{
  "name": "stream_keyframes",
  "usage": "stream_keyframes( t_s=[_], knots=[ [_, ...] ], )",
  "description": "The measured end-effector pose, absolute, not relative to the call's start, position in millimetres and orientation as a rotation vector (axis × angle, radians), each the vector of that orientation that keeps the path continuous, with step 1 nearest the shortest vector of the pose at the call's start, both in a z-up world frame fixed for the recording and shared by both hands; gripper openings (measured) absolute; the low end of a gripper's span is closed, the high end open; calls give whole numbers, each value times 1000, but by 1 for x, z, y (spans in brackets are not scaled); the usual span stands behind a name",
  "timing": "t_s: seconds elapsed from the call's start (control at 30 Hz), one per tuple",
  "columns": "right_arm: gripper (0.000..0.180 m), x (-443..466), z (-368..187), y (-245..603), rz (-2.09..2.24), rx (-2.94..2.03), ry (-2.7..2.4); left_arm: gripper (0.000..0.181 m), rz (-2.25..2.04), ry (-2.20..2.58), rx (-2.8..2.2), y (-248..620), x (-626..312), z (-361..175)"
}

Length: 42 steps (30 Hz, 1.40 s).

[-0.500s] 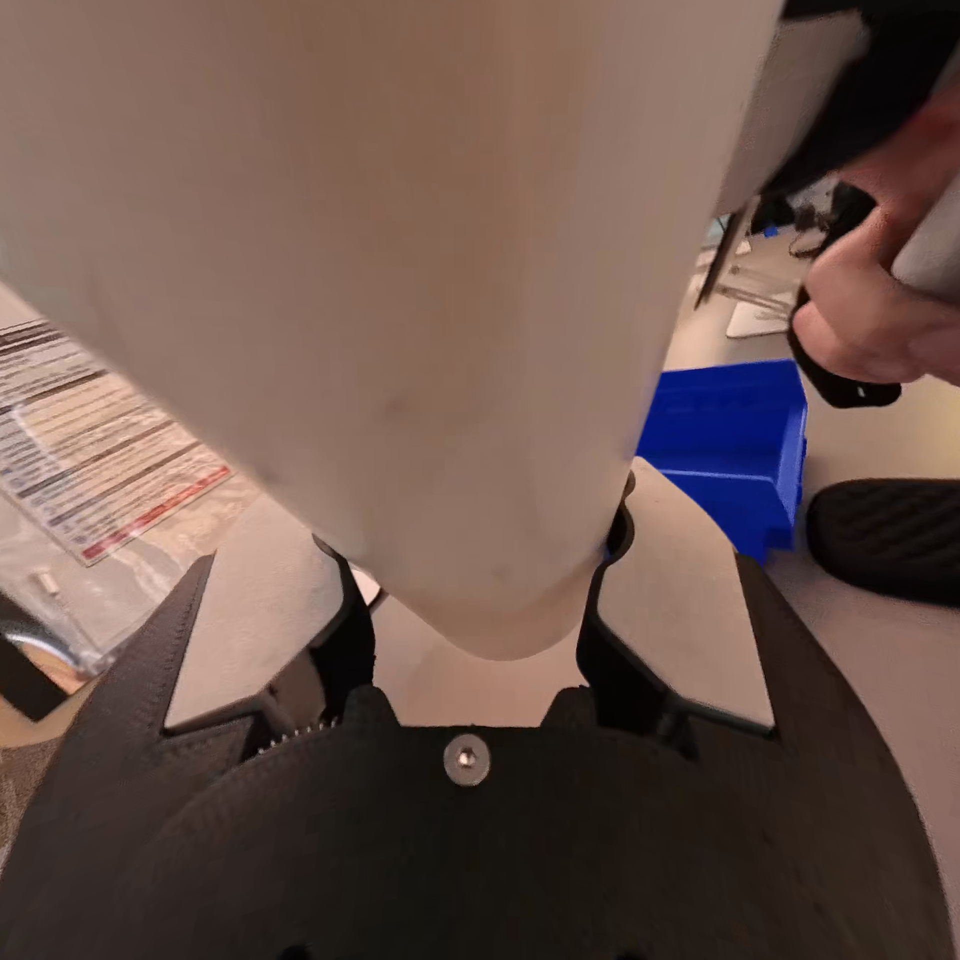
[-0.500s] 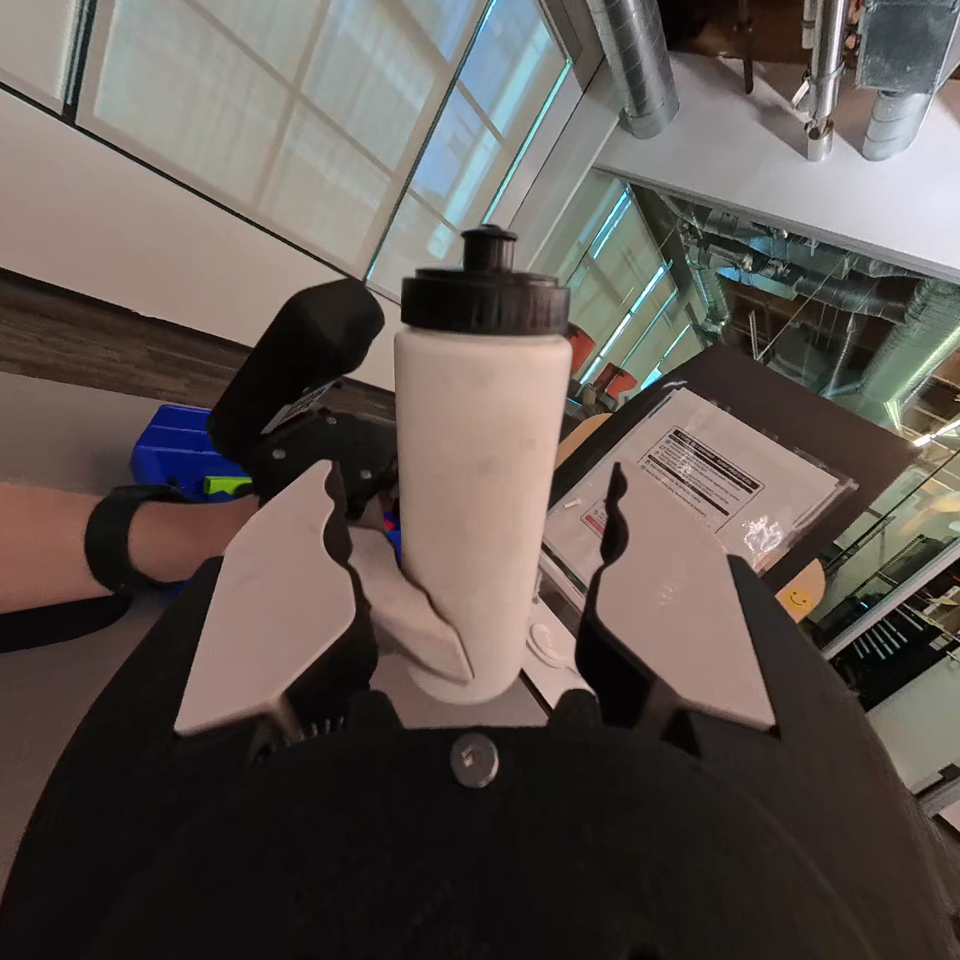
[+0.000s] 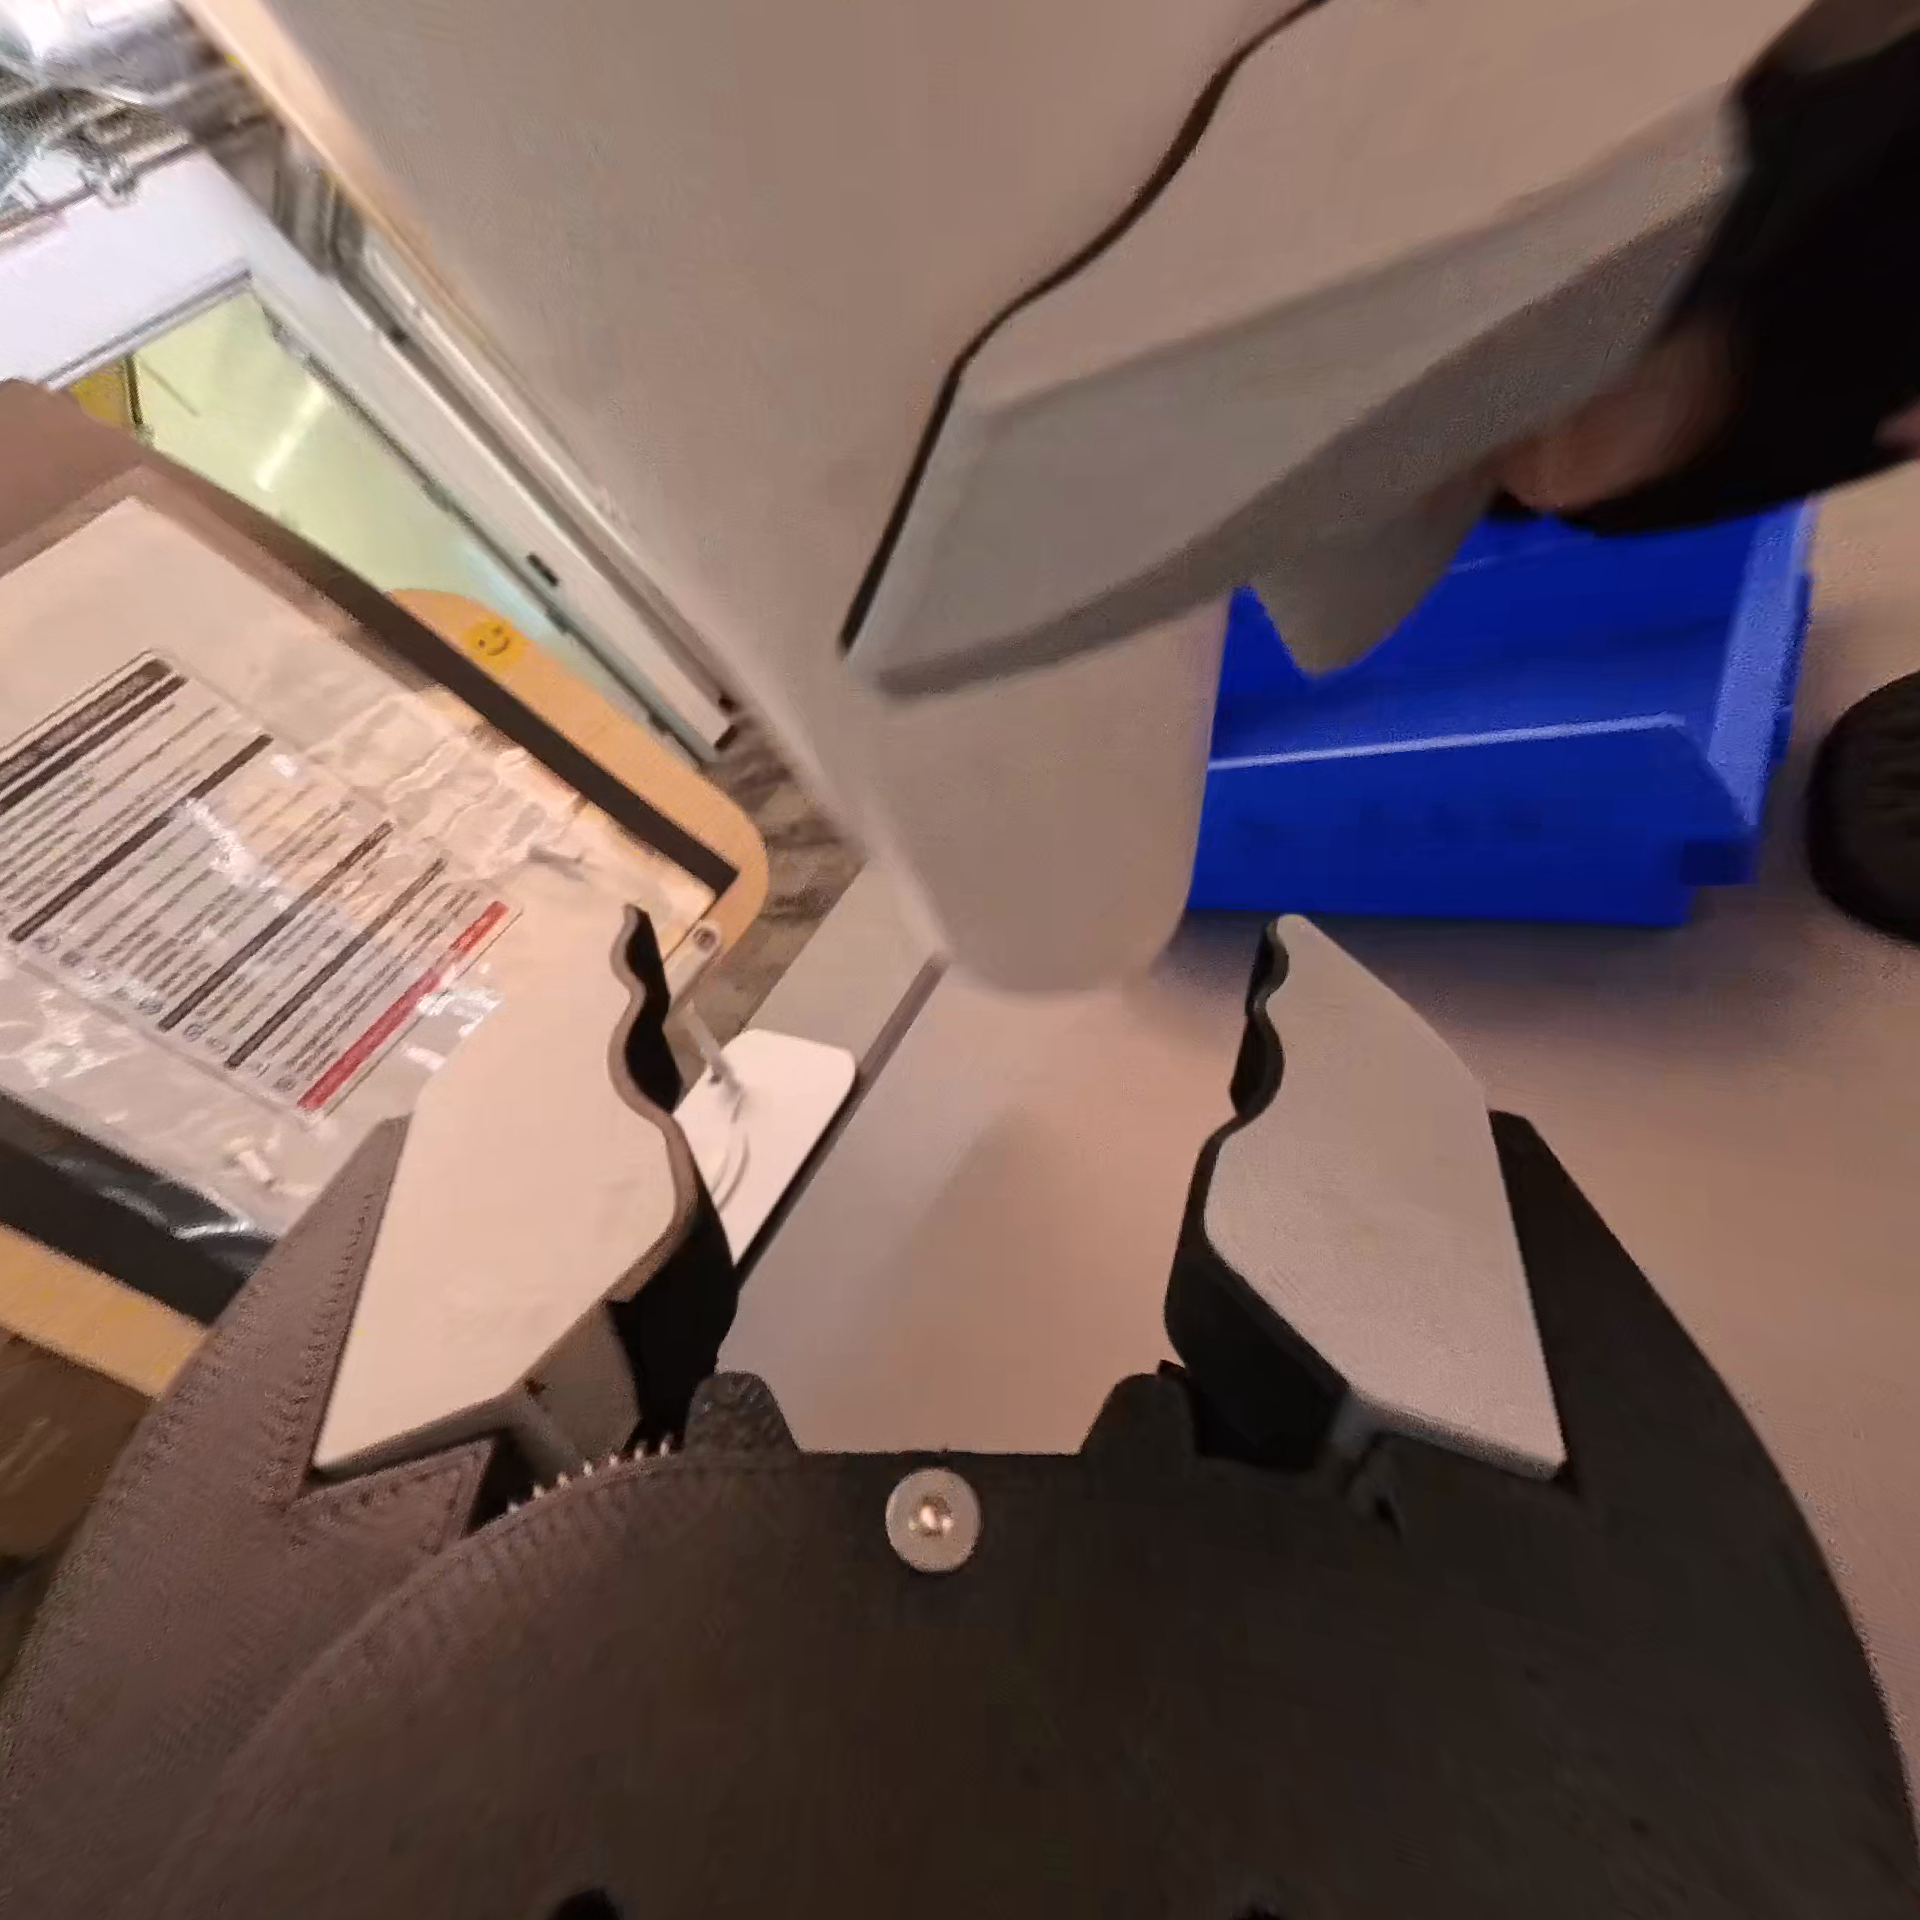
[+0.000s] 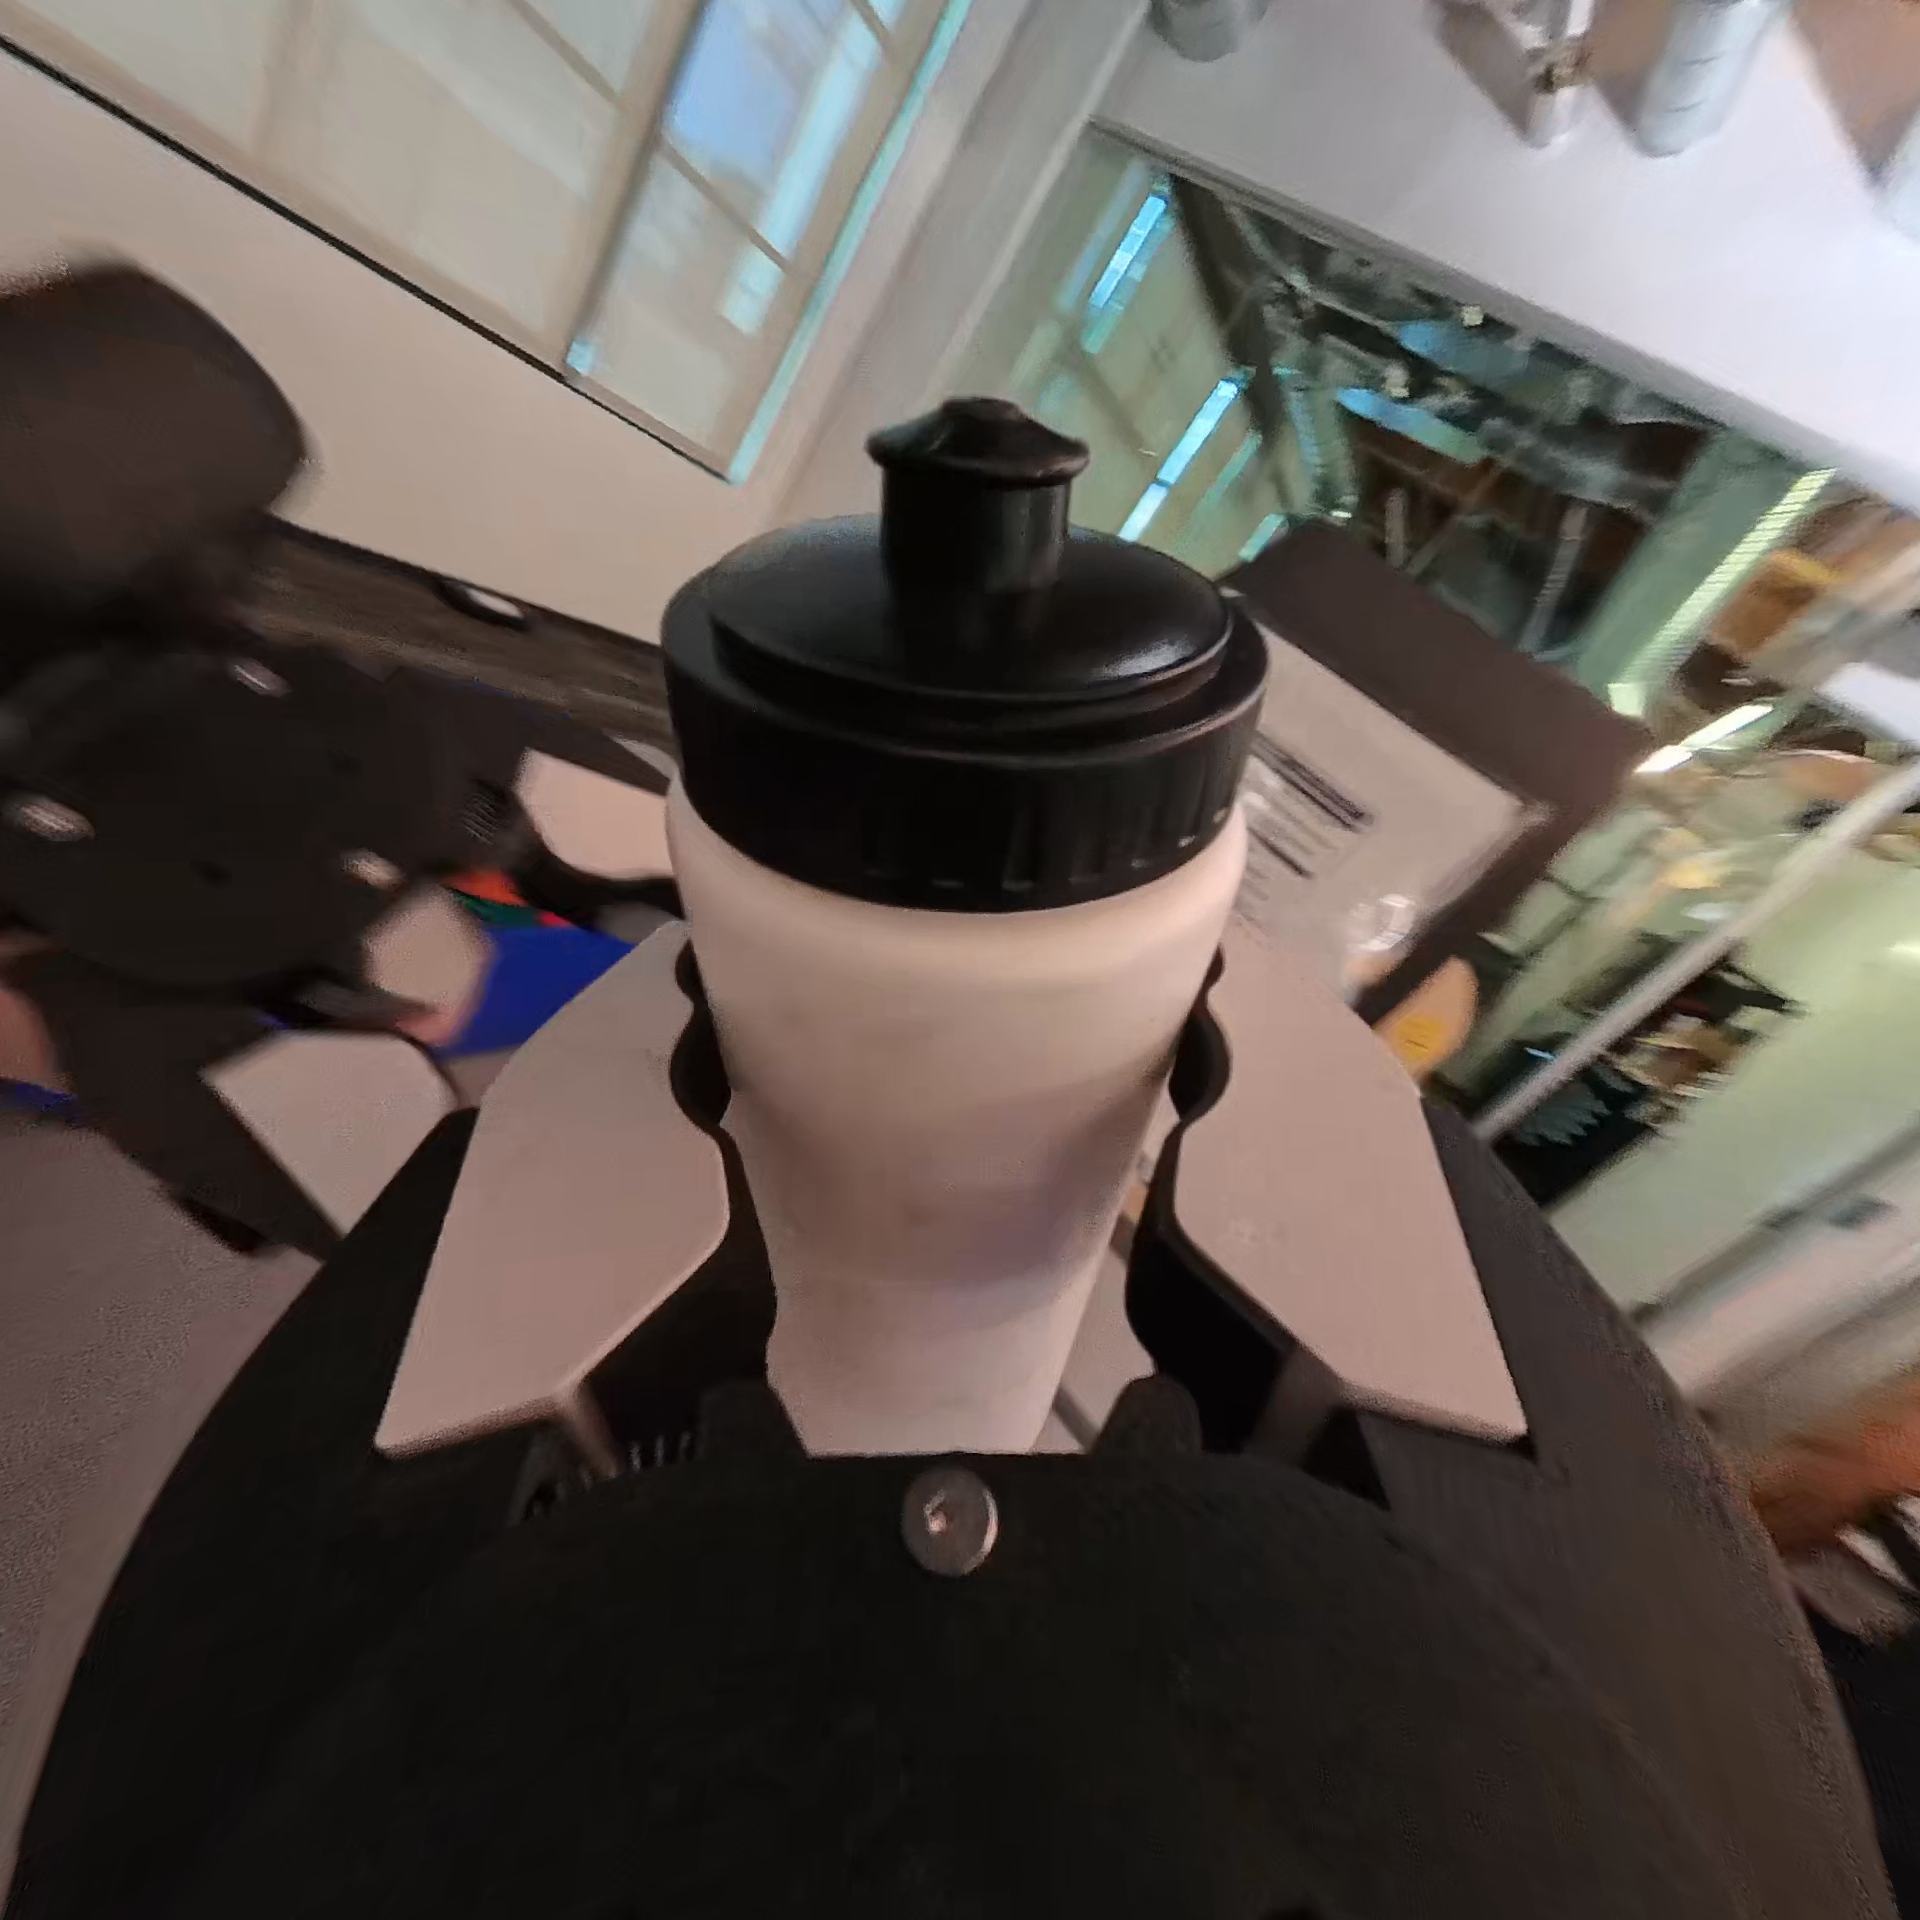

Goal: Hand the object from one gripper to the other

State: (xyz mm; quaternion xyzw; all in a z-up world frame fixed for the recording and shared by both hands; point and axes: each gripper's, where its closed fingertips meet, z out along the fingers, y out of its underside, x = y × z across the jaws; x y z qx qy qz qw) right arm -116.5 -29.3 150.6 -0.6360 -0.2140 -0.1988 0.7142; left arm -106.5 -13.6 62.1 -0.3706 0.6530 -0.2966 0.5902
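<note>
Half a second ago the left gripper [image 3: 951, 997] was clenched around the base of the bottle [image 4: 951, 1049] while the right gripper [image 4: 945, 1049] stood spread on either side of it. Now the roles are swapped. In the right wrist view the right gripper's jaws are pressing against both sides of the white bottle body just below its black cap [image 4: 966, 717], so it is grasping the bottle. In the left wrist view the left gripper's jaws are standing apart with bare gap between them, and the bottle's rounded bottom is hanging just beyond their tips, touching neither. Judgement: the handover itself is done, and the remaining step is only for the left gripper to be backing clear.

Beyond the bottle, the grey table [image 3: 1558, 1039] is carrying a blue bin [image 3: 1507, 790] toward its far right side, and a board with a bagged printed sheet [image 3: 239, 831] is leaning at the far left.

Hard to read:
- Both views are smearing from motion; the left gripper's body at the left edge of the right wrist view is only a dark blur.
- The bottle's upper part is running out of the top of the left wrist view, so cap and grip point are not showing there.
- A dark rounded object at the right edge of the left wrist view is cut off; cannot tell what it is.
- Whether the bottle is holding liquid cannot be told.
</note>
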Motion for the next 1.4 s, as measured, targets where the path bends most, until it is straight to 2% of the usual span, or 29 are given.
stream_keyframes(
  t_s=[0.23,0.43,0.57,0.73,0.9,0.97,1.13,1.23,1.4],
  knots=[
    [87,-31,133,-20,-1000,-1341,-554,102,-784,1532,-1004,17,-130,76],
    [87,-29,101,-3,-1361,-1149,-743,104,-1041,1450,-1045,-1,-138,101],
    [87,-55,94,3,-1395,-1078,-790,113,-907,1482,-1027,-11,-123,85],
    [88,-81,89,8,-1396,-1060,-813,111,-940,1439,-1049,-12,-111,75],
    [88,-102,86,11,-1369,-1052,-807,103,-967,1452,-1014,-15,-110,73],
    [88,-103,87,12,-1367,-1061,-787,89,-977,1479,-982,-21,-112,73],
    [88,-105,89,10,-1331,-1037,-781,88,-923,1520,-985,-22,-113,75],
    [85,-106,90,11,-1306,-1029,-775,87,-749,1492,-929,-14,-116,81],
    [85,-96,93,6,-1164,-1019,-726,87,-620,1365,-847,3,-134,109]
  ],
)
